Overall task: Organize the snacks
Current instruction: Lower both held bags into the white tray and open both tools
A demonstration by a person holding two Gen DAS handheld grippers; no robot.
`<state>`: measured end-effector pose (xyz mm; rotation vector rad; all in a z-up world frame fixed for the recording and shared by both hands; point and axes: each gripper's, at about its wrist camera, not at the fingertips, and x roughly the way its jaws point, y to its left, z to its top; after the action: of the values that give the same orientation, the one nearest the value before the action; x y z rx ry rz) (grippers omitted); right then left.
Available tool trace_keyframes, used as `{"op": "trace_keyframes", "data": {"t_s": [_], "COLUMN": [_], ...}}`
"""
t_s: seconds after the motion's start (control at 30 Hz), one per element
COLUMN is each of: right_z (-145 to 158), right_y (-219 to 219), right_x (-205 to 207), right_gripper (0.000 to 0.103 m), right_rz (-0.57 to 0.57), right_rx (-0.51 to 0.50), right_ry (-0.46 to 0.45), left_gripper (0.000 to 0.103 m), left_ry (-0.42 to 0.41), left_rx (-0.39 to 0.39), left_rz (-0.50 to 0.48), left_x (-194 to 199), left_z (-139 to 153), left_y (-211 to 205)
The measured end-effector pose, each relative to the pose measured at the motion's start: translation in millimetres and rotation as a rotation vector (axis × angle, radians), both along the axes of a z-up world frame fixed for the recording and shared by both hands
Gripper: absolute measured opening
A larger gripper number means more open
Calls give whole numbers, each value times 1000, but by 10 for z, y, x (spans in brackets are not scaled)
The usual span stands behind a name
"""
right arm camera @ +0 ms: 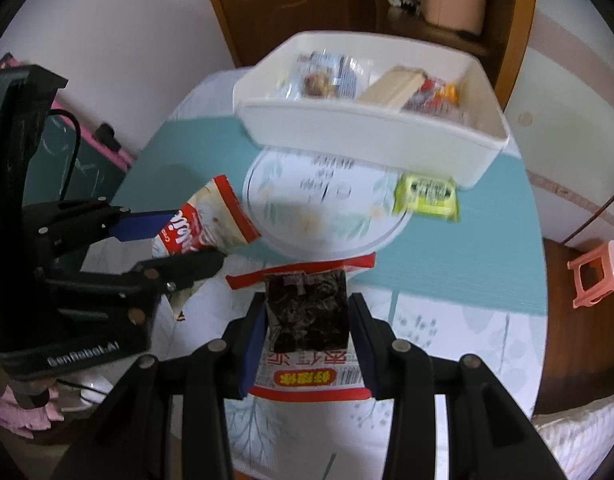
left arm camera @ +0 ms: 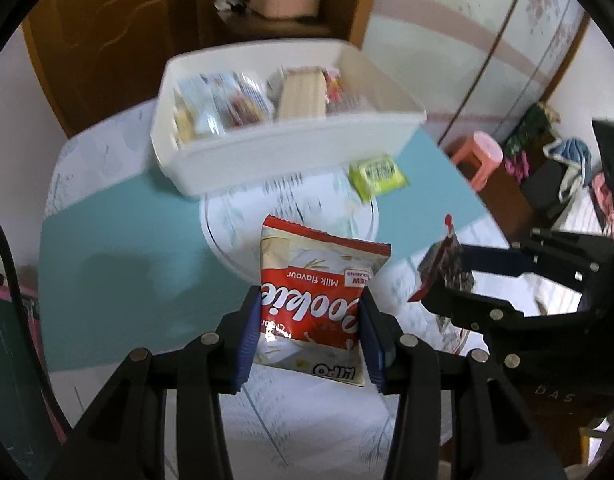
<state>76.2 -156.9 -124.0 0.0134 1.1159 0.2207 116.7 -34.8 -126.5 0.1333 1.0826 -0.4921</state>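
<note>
My left gripper (left arm camera: 310, 304) is shut on a red and white cookie packet (left arm camera: 315, 296) and holds it above the round table; the packet also shows in the right wrist view (right arm camera: 211, 224). My right gripper (right arm camera: 307, 312) is shut on a red-edged packet with dark contents (right arm camera: 307, 308), which also shows in the left wrist view (left arm camera: 443, 268). A white bin (left arm camera: 291, 148) with several snack packs stands ahead on the table; it also shows in the right wrist view (right arm camera: 367, 136). A yellow-green packet (left arm camera: 377, 174) lies in front of the bin (right arm camera: 427, 196).
A round white disc (right arm camera: 327, 208) lies in the table's middle on a teal mat (left arm camera: 119, 256). A pink stool (right arm camera: 595, 272) stands on the floor to the right. A wooden cabinet (left arm camera: 107, 40) stands behind the table.
</note>
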Motion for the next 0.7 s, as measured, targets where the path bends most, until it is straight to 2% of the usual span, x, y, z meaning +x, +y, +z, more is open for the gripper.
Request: {"op": "trace_keyframes", "data": {"t_s": [0.4,0.7], "right_z": [847,1416], "right_y": [-286,-588], "right_x": [775,1493], "right_gripper": [41,42], "right_rz": [-86,-207], "right_rx": [44,79], "right_ry": [-183,-280], "left_gripper": [44,44], "left_ry": [-167,-228], "left_rx": [-53,-88], "left_rz": [96,134], "left_x": [1035,1672], "left_z": [936,1345], "left_y": [99,-22]}}
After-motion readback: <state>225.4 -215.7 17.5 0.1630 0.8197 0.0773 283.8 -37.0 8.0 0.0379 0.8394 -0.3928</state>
